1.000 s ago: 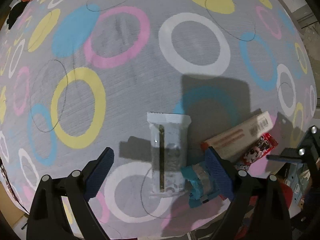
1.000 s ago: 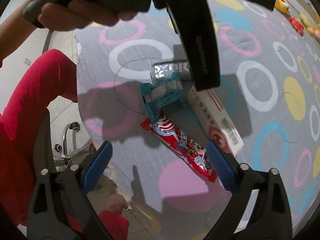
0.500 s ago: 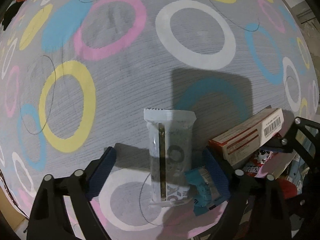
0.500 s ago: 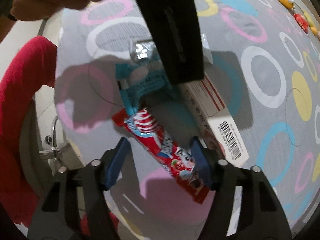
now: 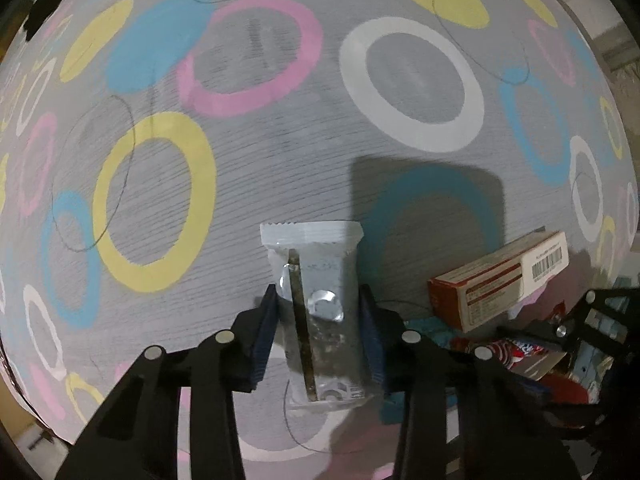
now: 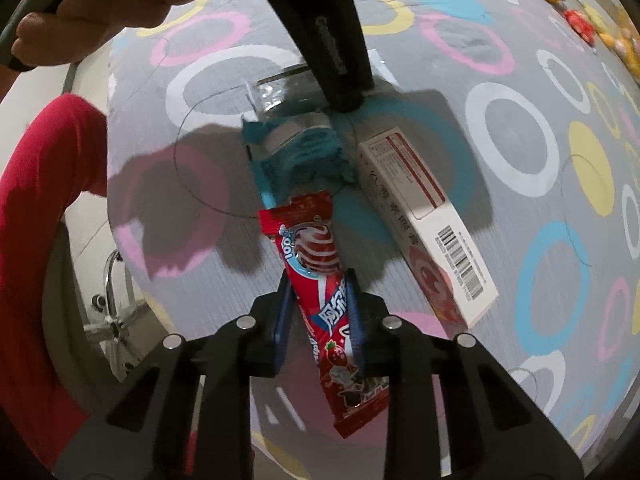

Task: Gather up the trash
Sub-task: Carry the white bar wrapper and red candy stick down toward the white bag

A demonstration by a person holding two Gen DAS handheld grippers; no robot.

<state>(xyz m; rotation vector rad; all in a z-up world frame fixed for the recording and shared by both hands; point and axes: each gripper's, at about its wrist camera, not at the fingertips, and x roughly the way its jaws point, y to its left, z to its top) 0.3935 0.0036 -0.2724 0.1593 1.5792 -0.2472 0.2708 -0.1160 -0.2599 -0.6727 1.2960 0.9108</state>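
Between the closing fingers of the left gripper (image 5: pixel 318 334) lay the silver wrapper (image 5: pixel 318 300), long axis running straight ahead on the rug (image 5: pixel 240 168), while the right gripper (image 6: pixel 318 320) pinched the red wrapper (image 6: pixel 324 280) likewise aligned.

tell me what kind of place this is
Probably a room in a home, perhaps a play area: a grey rug printed with coloured rings covers the floor, small toys lie at its far edge, and pale floor tiles border it.
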